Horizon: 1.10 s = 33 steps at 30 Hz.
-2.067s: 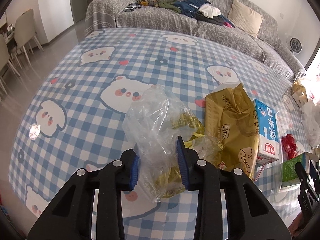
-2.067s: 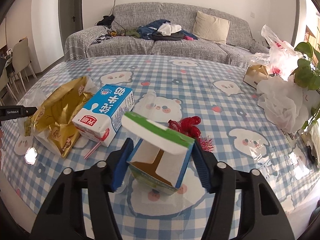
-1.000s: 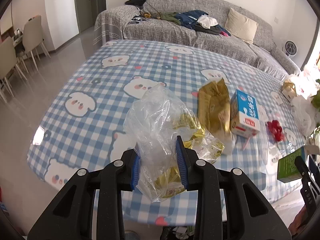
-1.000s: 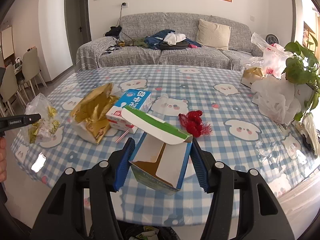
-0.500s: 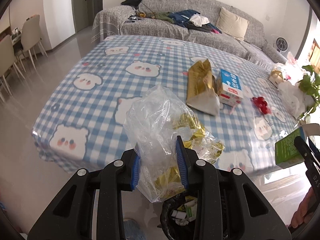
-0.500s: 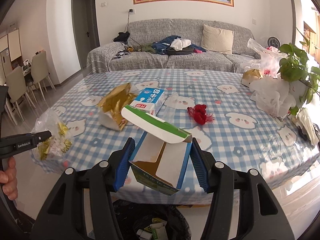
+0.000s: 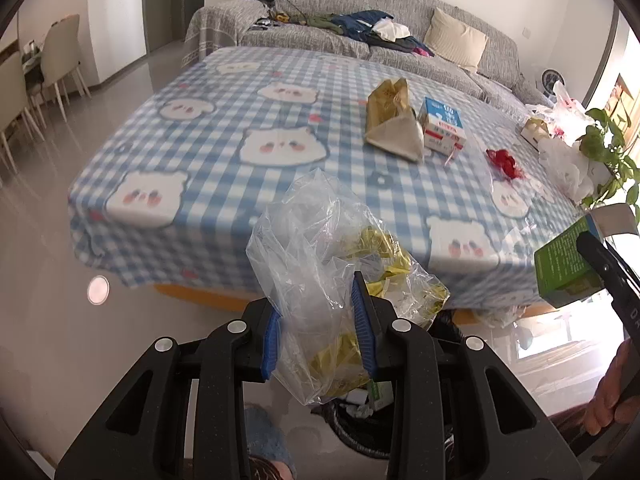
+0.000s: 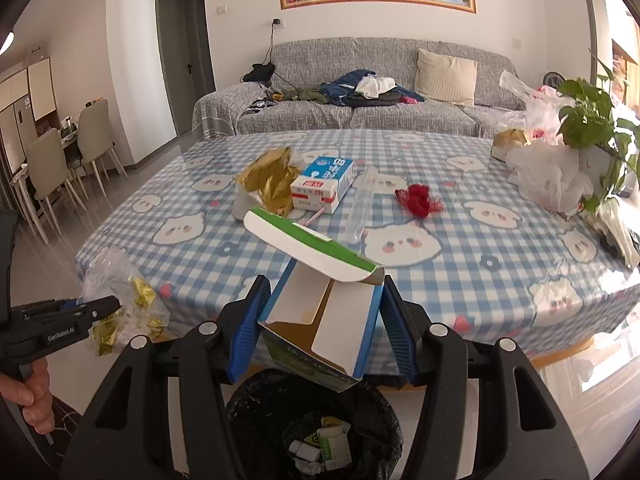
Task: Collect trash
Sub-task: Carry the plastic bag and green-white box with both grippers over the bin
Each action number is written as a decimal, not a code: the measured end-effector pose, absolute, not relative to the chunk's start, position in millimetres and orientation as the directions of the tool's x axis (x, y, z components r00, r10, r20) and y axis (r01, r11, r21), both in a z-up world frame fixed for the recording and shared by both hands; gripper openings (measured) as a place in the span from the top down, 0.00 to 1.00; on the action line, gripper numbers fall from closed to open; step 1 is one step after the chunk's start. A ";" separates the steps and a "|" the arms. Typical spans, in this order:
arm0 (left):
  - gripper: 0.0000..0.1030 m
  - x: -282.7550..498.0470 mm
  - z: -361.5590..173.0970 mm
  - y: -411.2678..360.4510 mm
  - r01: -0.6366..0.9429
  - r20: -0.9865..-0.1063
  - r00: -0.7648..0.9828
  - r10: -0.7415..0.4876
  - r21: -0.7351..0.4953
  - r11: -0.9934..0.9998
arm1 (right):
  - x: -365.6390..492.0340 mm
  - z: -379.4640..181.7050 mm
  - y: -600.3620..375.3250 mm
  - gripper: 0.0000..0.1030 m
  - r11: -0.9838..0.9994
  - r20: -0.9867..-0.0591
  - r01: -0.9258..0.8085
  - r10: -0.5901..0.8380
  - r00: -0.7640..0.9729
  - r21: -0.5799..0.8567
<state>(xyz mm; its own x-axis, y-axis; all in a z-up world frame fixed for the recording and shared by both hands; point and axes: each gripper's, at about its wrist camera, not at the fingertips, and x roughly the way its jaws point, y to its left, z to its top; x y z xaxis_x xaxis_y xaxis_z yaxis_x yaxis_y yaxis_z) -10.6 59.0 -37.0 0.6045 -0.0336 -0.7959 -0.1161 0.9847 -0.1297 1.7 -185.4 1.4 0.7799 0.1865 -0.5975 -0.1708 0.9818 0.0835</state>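
My left gripper (image 7: 318,324) is shut on a clear plastic bag (image 7: 320,264) with gold wrappers inside, held off the table's front edge above a black-lined trash bin (image 7: 360,428). The bag also shows in the right wrist view (image 8: 120,300). My right gripper (image 8: 320,332) is shut on an open green-and-white carton (image 8: 320,312), held directly over the bin (image 8: 312,428), which holds some trash. The carton also shows in the left wrist view (image 7: 568,264). On the table lie a gold bag (image 8: 268,184), a blue milk carton (image 8: 324,184) and a red net (image 8: 418,198).
The table (image 8: 460,268) has a blue checked bear cloth. White plastic bags (image 8: 548,176) and a potted plant (image 8: 592,124) stand at its right side. A grey sofa (image 8: 360,96) is behind; dining chairs (image 8: 52,168) are at the left.
Both grippers have pulled back from the table and dropped lower with their loads. The trash bin has come into fuller view beneath them.
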 end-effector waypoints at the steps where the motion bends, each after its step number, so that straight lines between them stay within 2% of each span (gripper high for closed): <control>1: 0.70 -15.5 -38.1 60.1 -0.119 -0.796 0.605 -0.032 -0.129 0.984 | -2.1 -0.4 -185.0 0.48 0.981 -0.599 -0.171 0.189 0.778 0.088; 16: 0.70 -60.2 -97.5 63.0 -0.163 -0.842 0.540 -0.018 -0.126 0.979 | -43.7 -53.0 -167.1 0.48 0.980 -0.667 -0.178 0.193 0.720 0.091; 25: 0.70 -63.1 -141.3 60.0 -0.175 -0.869 0.496 0.006 -0.093 0.980 | -44.6 -106.8 -146.9 0.48 0.976 -0.734 -0.203 0.194 0.651 0.079; 33: 0.70 -61.7 -155.2 63.9 -0.187 -0.861 0.508 0.018 -0.090 0.978 | -34.0 -145.3 -145.5 0.48 0.981 -0.777 -0.180 0.165 0.608 0.068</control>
<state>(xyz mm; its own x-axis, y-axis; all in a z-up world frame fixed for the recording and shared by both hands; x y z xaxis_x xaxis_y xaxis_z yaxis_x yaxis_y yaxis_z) -61.7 63.9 -155.2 0.5080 0.0182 -0.8612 -0.1872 0.9782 -0.0898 -34.0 -145.5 -145.3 0.6080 0.1652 -0.7766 -0.1803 0.9813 0.0676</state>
